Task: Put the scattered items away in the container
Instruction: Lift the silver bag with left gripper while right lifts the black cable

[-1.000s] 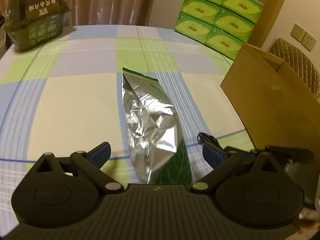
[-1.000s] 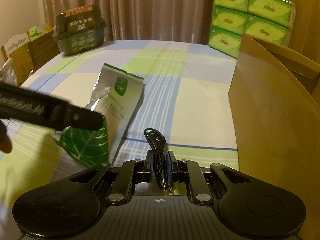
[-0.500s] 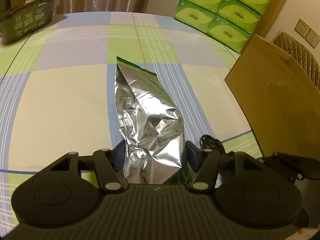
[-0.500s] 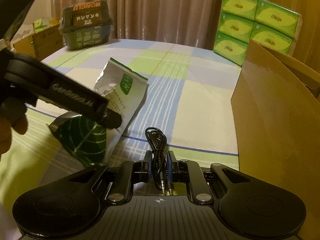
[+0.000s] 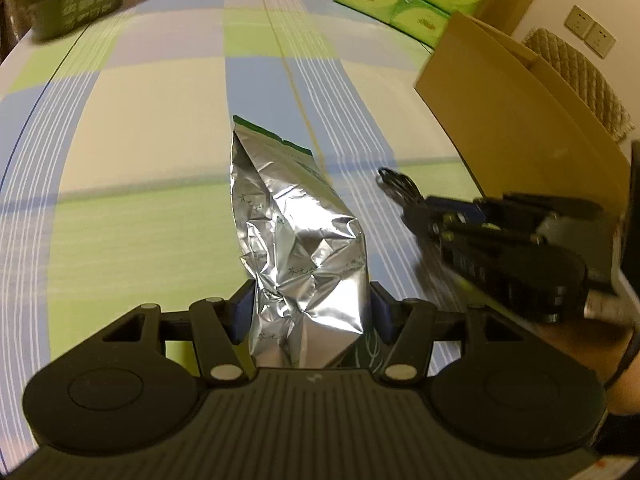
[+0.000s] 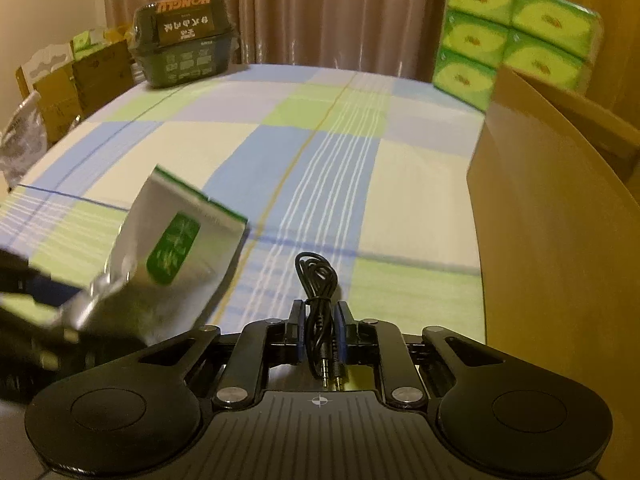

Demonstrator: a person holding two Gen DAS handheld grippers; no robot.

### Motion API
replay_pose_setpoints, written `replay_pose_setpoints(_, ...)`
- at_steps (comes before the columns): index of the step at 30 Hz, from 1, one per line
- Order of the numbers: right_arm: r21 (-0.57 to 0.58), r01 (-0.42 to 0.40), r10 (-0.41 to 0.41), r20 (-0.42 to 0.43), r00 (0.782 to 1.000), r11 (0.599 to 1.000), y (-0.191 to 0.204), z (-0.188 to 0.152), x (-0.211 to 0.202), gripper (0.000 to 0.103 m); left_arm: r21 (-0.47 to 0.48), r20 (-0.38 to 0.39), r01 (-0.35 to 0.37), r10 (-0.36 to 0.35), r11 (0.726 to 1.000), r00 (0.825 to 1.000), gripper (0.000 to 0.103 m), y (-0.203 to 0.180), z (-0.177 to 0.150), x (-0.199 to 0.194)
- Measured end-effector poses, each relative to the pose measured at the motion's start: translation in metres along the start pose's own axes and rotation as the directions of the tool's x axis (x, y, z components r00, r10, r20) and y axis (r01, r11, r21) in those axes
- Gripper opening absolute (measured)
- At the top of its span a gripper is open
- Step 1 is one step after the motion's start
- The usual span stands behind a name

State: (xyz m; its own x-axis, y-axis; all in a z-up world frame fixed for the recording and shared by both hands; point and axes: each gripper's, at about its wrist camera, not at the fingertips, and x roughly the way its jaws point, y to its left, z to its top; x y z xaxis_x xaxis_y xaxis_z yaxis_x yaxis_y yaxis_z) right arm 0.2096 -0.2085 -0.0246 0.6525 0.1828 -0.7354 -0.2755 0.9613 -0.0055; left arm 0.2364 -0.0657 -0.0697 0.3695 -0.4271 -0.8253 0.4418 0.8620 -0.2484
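A silver foil bag (image 5: 304,248) with a green label stands tilted between the blue pads of my left gripper (image 5: 308,308), which is shut on its lower part. The right wrist view shows the same bag (image 6: 176,248) raised at the left, with the blurred left gripper (image 6: 24,300) under it. My right gripper (image 6: 320,316) is shut on a coiled black audio cable (image 6: 316,276), its two plugs pointing back at the camera. From the left wrist, that gripper (image 5: 424,208) and its cable (image 5: 394,182) hang beside the open cardboard box (image 5: 512,112), whose wall (image 6: 552,220) is close on the right.
A checked cloth covers the table (image 6: 420,184). Stacked green tissue packs (image 6: 516,40) stand at the far right and a dark green tub (image 6: 184,44) at the far left. Cardboard boxes (image 6: 72,84) sit beyond the left edge. A quilted chair (image 5: 580,76) is behind the box.
My left gripper went from wide open around the foil bag to shut on it, then carried it up off the cloth toward the left. The right gripper kept its grip on the cable.
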Motion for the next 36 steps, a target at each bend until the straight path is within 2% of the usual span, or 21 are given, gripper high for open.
replay_pose_setpoints(8,0.076,-0.025,0.029,-0.057,0.998,0.997,0.014,-0.058,-0.065,0.012,-0.064,-0.016,0.036,-0.037,0.997,0.999,0.053,-0.032,-0.079,-0.046)
replay_pose_setpoints(13,0.069,-0.016,0.02,-0.058,0.998,0.998,0.024,-0.082,-0.094,0.013,-0.071,-0.041,0.055,-0.058,0.996,0.997,0.054,-0.046,-0.108,-0.062)
replay_pose_setpoints(14,0.068,-0.016,0.02,-0.06,0.998,0.998,0.025,-0.083,-0.096,0.016,-0.069,-0.04,0.052,-0.055,0.996,0.998,0.057,-0.047,-0.111,-0.063)
replay_pose_setpoints(16,0.067,-0.011,0.015,-0.062,0.998,0.998,0.026,-0.085,-0.1,0.044,-0.074,-0.037,0.033,-0.036,0.997,0.999,0.064,-0.047,-0.113,-0.066)
replay_pose_setpoints(17,0.072,-0.01,0.014,-0.056,0.998,0.997,0.026,-0.087,-0.102,0.07,-0.082,-0.031,0.027,-0.03,0.996,0.999,0.07,-0.047,-0.112,-0.067)
replay_pose_setpoints(18,0.081,-0.009,0.012,-0.042,0.999,0.997,0.025,-0.089,-0.106,0.075,-0.091,-0.024,0.021,-0.024,0.996,0.999,0.074,-0.045,-0.11,-0.067)
replay_pose_setpoints(21,0.071,-0.009,0.011,-0.025,1.0,0.997,0.026,-0.091,-0.111,0.075,-0.099,-0.015,0.013,-0.014,0.995,1.0,0.077,-0.041,-0.106,-0.07)
replay_pose_setpoints(26,0.07,-0.021,0.024,-0.038,0.999,0.997,0.022,-0.093,-0.107,0.075,-0.088,-0.042,0.016,-0.02,0.996,0.999,0.078,-0.038,-0.094,-0.061)
replay_pose_setpoints(31,0.031,-0.018,0.019,-0.049,0.999,0.999,0.022,-0.096,-0.102,0.075,-0.004,-0.113,-0.001,0.0,1.0,0.994,0.078,-0.046,-0.081,-0.048)
replay_pose_setpoints(36,0.027,-0.029,0.031,-0.062,0.998,0.999,0.02,-0.098,-0.096,0.075,0.057,-0.146,-0.013,0.021,0.998,0.989,0.077,-0.053,-0.072,-0.04)
